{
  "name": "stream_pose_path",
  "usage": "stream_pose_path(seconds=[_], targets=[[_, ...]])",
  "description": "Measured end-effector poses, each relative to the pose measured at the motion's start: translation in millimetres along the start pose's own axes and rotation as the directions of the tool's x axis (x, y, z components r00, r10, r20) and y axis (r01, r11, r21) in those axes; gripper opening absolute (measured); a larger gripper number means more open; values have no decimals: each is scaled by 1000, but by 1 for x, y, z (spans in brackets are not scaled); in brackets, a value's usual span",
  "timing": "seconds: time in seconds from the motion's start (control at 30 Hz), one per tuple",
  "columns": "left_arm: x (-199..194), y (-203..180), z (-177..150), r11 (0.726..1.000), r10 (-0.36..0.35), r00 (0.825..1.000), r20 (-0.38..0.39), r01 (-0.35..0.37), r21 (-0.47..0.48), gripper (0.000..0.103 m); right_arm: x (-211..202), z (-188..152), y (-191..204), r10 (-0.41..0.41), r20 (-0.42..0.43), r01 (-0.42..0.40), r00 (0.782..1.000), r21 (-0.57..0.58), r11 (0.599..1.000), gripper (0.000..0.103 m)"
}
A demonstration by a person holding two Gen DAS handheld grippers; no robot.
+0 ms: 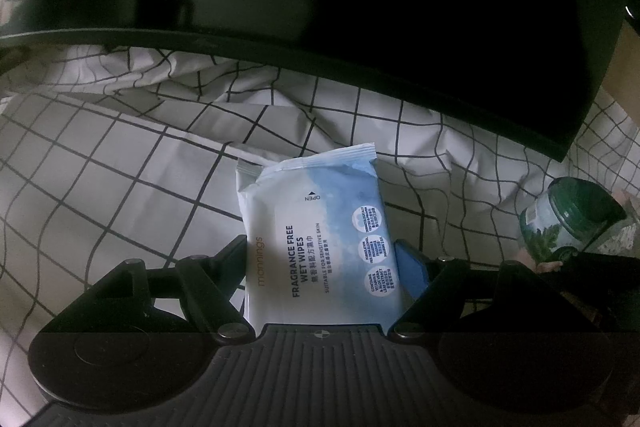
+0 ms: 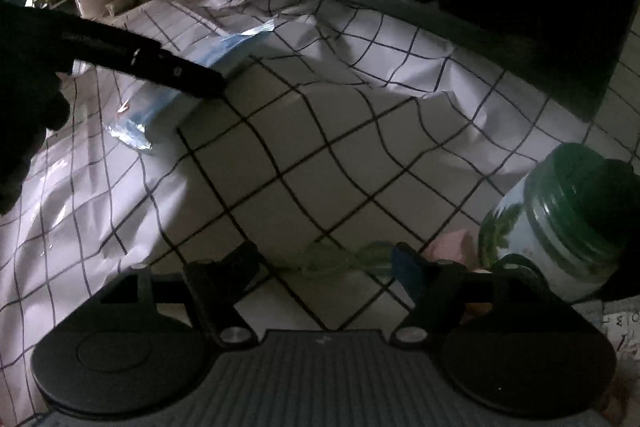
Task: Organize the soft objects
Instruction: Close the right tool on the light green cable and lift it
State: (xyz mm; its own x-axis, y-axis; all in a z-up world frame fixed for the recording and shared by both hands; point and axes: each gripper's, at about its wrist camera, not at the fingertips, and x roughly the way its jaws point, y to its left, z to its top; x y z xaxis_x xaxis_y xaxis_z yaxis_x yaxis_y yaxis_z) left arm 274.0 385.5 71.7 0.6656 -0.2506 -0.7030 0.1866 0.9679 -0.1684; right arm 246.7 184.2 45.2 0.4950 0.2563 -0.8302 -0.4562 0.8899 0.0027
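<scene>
The left gripper pointed steeply down, its jaws closed on the pack of wet wipes, which stood over the checked cloth. The right gripper tilted down too, jaws wide with nothing gripped, beside a green-lidded jar.

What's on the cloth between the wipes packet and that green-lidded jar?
Only bare checked cloth between the wet wipes packet and the jar, in the right wrist view.
</scene>
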Motion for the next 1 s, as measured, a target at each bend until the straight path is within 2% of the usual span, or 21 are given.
stream_pose_path(seconds=[0.1, 0.23, 0.5, 0.6, 0.63, 0.83, 0.87, 0.93, 1.0], targets=[[0, 0, 0, 1000, 1, 1000, 0, -1, 3, 82, 3, -1, -5, 39, 8, -39, 999, -3, 999, 85], [0, 0, 0, 1000, 1, 1000, 0, -1, 3, 82, 4, -3, -8, 63, 27, -63, 998, -20, 998, 85], [1, 0, 0, 1000, 0, 1000, 1, 0, 5, 82, 4, -2, -7, 79, 12, -78, 997, -84, 993, 85], [0, -1, 0, 1000, 3, 1000, 1, -3, 5, 82, 1, -4, -7, 71, 14, -69, 997, -83, 994, 78], [0, -1, 0, 1000, 3, 1000, 1, -3, 5, 82, 0, -4, -7, 65, 14, -63, 998, -77, 995, 70], [1, -1, 1, 1000, 3, 1000, 0, -3, 4, 82, -4, -1, 3, 48, -1, -48, 999, -61, 997, 70], [1, 0, 1, 1000, 3, 1000, 0, -3, 2, 82, -7, 0, 5, 43, 4, -43, 999, -62, 997, 45], [1, 0, 3, 1000, 2, 1000, -3, -2, -10, 82, -13, 4, 10, 43, 9, -42, 999, -76, 996, 42], [1, -1, 5, 1000, 0, 1000, -8, 0, -19, 82, -17, 8, 14, 6, 15, -4, 1000, -102, 995, 42]])
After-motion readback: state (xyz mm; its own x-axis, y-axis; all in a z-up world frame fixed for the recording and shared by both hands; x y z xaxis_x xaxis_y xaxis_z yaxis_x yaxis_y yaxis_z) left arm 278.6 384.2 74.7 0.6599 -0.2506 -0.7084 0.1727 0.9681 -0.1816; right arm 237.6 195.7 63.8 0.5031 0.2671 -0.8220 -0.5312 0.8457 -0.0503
